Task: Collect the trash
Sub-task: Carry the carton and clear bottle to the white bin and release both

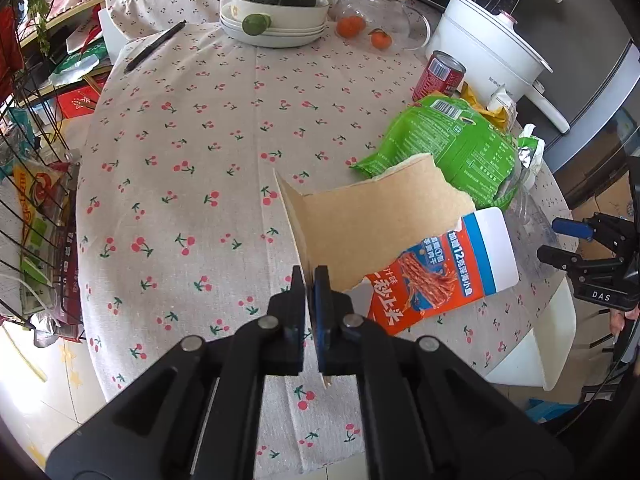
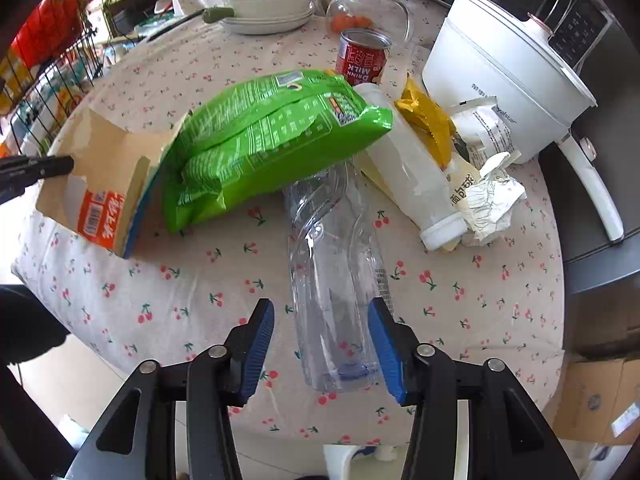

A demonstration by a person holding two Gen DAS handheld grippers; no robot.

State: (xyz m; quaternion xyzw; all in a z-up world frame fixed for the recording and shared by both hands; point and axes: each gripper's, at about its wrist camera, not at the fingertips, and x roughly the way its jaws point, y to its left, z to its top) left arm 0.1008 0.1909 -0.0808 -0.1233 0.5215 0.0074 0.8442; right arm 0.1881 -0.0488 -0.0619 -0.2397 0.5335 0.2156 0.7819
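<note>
My left gripper (image 1: 310, 280) is shut on the edge of a torn cardboard snack box (image 1: 380, 220) with an orange printed face, which stands tilted on the cherry-print tablecloth. In the right wrist view the same box (image 2: 100, 184) sits at the left, with the left gripper (image 2: 68, 165) at its rim. My right gripper (image 2: 320, 316) is open astride a clear plastic bottle (image 2: 332, 264) lying on its side; a gap shows at the left pad. A green snack bag (image 2: 260, 140) rests over the bottle's far end and against the box.
More litter lies to the right: a white plastic bottle (image 2: 412, 172), a yellow wrapper (image 2: 424, 124), crumpled paper (image 2: 492, 196) and a red milk can (image 2: 362, 58). A white electric pot (image 2: 500, 80) stands behind. At the back are a bowl with a squash (image 1: 276, 8) and a pen (image 1: 154, 46).
</note>
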